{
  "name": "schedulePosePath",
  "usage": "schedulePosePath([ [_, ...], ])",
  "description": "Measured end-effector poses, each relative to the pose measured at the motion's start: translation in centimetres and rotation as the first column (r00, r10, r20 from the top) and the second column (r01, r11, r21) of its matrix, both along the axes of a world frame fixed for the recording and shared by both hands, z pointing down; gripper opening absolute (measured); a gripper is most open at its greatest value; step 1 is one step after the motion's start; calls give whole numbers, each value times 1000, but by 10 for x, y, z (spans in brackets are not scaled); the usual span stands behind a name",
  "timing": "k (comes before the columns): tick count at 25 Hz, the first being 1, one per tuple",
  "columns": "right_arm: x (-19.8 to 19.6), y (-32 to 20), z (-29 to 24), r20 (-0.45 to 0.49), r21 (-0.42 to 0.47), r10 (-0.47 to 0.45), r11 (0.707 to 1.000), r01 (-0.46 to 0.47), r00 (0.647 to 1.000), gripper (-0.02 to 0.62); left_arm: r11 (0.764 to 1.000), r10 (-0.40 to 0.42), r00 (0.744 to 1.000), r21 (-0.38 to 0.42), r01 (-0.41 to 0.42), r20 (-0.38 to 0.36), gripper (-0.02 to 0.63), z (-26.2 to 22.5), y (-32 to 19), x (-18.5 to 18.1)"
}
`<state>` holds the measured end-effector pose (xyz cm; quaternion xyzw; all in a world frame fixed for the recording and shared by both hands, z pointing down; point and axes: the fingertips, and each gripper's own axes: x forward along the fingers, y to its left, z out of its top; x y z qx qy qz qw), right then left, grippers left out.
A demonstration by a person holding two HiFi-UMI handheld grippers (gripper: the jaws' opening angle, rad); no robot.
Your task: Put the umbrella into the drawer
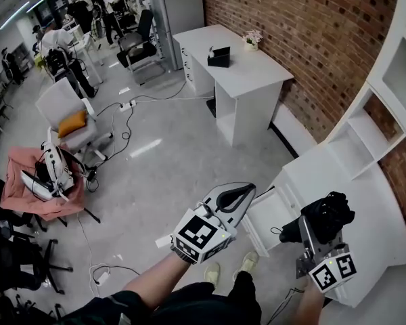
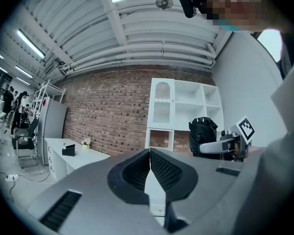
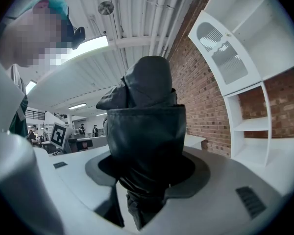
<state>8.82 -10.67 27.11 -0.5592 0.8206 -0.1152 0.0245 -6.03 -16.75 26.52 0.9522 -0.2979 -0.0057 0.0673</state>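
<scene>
Your right gripper (image 1: 312, 230) clamps the umbrella (image 1: 329, 212) upright at the open drawer's (image 1: 265, 217) right edge; left gripper (image 1: 243, 192), jaws together, flanks its left.

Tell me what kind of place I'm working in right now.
Most likely an open-plan office or lab workspace: white desks stand against a brick wall, office chairs sit on a grey floor strewn with cables, and people work at stations in the far corner.
</scene>
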Motion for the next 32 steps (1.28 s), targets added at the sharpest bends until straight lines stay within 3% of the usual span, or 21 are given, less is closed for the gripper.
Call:
schedulePosePath([
  [16,23,-99,105,-27,-92,-173,981,170,985,233,992,-112,993,-55,114,39,8,82,-81,27],
  [21,45,-126,150,-33,-138,-190,973,184,981,233,987,-128,988,-85,135,83,8,121,-115,52],
  [27,54,-139,240,-62,-209,-218,957,201,974,233,985,-108,988,-120,120,108,8,189,-130,72],
  [32,64,-144,336,-72,-316,-267,920,232,961,233,975,-87,989,-191,109,117,8,260,-138,94],
])
